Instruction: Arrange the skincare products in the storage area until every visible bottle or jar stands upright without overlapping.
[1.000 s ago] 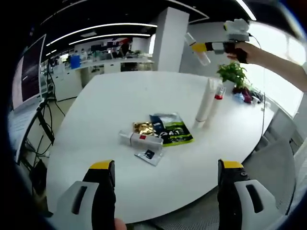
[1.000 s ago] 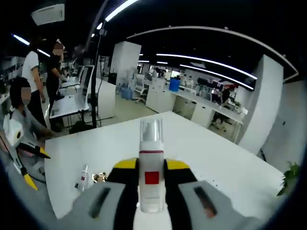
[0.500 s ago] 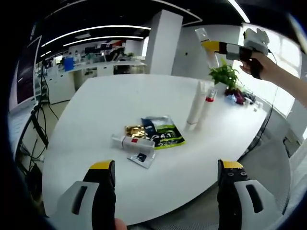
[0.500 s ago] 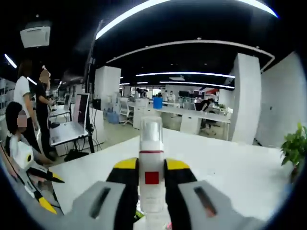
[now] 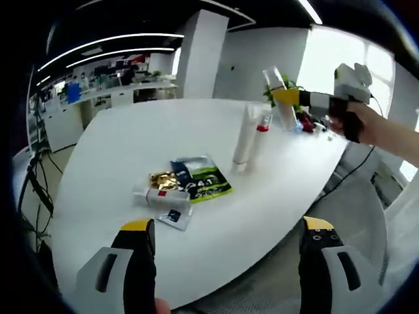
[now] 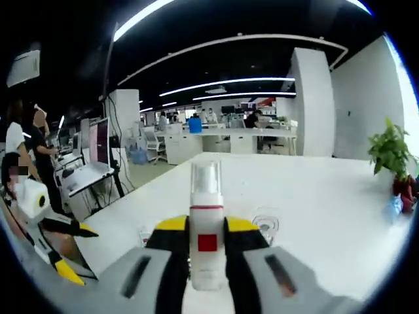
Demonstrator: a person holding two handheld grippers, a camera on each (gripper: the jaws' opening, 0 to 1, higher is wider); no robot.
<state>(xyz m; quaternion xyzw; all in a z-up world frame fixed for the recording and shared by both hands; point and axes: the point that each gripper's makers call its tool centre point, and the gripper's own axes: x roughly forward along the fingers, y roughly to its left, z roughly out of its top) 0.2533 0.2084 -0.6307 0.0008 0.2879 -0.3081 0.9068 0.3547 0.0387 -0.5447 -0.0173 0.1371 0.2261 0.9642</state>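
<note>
In the left gripper view, the left gripper (image 5: pixel 224 237) hangs over the near edge of a round white table (image 5: pixel 124 137), its yellow-tipped jaws spread wide and holding nothing. On the tabletop lie a white tube with a red label (image 5: pixel 162 197), a gold sachet (image 5: pixel 163 180), a green-and-black packet (image 5: pixel 201 180) and a small flat sachet (image 5: pixel 173 216); two white tubes (image 5: pixel 246 135) stand upright farther off, touching each other. Beyond them, a hand (image 5: pixel 358 124) holds the right gripper (image 5: pixel 286 96) aloft, clamped on a clear-capped bottle (image 5: pixel 280 98).

In the right gripper view, the right gripper's jaws pinch the white spray bottle with a red square (image 6: pixel 207 239) upright above the table; a potted plant (image 6: pixel 390 152) stands at the right.
</note>
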